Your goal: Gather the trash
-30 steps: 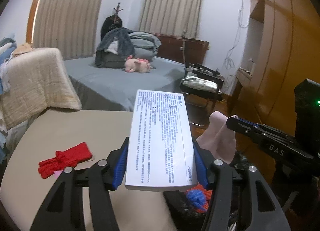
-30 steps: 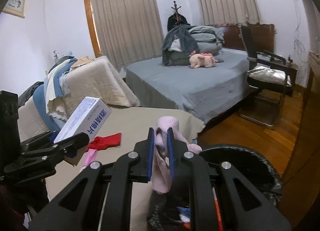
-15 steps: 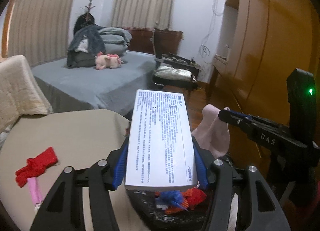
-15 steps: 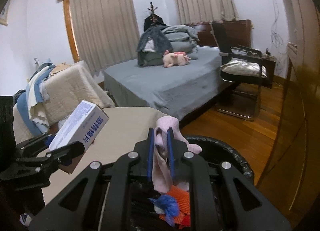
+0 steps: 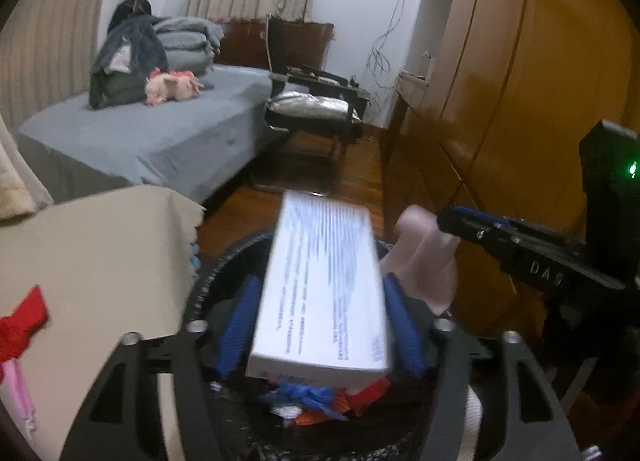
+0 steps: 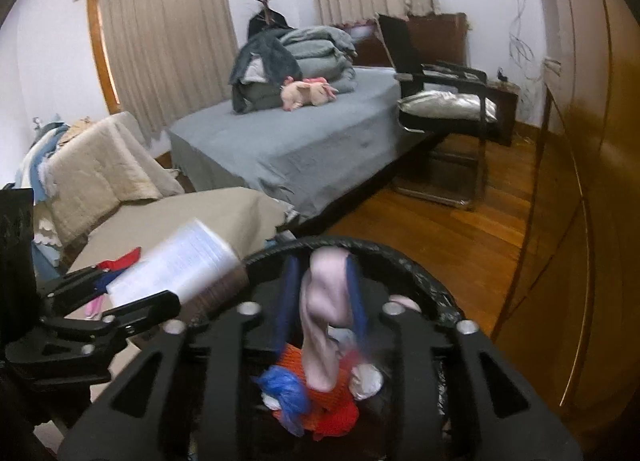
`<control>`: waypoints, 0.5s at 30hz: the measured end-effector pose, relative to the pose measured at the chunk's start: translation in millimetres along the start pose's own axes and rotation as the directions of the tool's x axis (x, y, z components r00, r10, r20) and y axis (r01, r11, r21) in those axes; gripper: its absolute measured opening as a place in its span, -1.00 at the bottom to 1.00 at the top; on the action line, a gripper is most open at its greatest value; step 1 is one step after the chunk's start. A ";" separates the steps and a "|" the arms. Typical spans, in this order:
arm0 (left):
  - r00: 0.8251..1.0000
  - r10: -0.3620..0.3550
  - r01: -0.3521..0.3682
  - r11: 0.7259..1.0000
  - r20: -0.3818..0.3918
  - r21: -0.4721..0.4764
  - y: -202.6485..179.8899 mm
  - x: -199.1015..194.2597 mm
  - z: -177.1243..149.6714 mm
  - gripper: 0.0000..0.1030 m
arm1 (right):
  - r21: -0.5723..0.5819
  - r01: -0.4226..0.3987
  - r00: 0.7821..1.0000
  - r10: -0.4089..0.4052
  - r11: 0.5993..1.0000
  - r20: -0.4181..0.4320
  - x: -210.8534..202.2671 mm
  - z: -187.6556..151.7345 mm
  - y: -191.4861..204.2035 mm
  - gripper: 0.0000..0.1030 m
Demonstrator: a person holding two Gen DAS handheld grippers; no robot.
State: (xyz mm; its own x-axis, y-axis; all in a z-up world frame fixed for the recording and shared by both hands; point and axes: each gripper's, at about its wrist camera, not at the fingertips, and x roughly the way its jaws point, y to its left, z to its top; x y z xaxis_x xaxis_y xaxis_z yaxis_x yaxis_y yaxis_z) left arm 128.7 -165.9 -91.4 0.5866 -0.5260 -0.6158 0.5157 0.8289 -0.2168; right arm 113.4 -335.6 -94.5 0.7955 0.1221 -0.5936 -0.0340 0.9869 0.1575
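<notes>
Beige-covered table [image 5: 92, 245] left of the tongs, grey bed [image 6: 288, 141] ahead — one black-lined round bin [image 6: 436, 301] below. One white printed cardboard box [image 5: 320, 293] is gripped by the left gripper [image 5: 320, 325]; one pale pink cloth [image 6: 320, 325] is loosely flanked by the right gripper [image 6: 322, 301] — jaws parted a little.

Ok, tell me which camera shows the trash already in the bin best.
The right wrist view. It looks down into the black bin, showing the blue, orange and red scraps below the pink cloth. In the left wrist view the white box covers most of them; only a sliver shows.

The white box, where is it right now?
The white box sits between the left gripper fingers, over the black trash bin, just left of the pink sock in the right gripper.
</notes>
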 end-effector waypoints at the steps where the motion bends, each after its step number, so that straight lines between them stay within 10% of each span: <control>1: 1.000 -0.001 0.001 1.000 -0.005 -0.007 0.9 1.8 -0.2 0.41 | 0.009 0.010 1.000 -0.010 1.000 -0.004 1.3 -2.3 -3.1 -0.19; 6: 1.000 0.014 -0.014 1.000 -0.002 -0.025 9.9 -2.1 -4.9 0.59 | 0.029 0.045 0.999 -0.045 0.999 0.012 -0.4 -7.4 -10.4 0.73; 15: 0.992 0.117 -0.113 0.992 0.053 -0.061 35.9 -39.4 -7.7 0.85 | 0.038 0.034 0.999 -0.035 0.999 0.037 -5.3 -5.3 7.9 0.89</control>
State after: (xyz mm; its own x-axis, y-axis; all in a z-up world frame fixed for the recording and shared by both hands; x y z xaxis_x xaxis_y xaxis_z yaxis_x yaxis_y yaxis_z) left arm 119.2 -114.0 -80.7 0.6750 -0.4351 -0.5959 0.4066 0.8933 -0.1917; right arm 105.7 -327.8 -94.3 0.8178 0.0835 -0.5694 0.0160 0.9857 0.1676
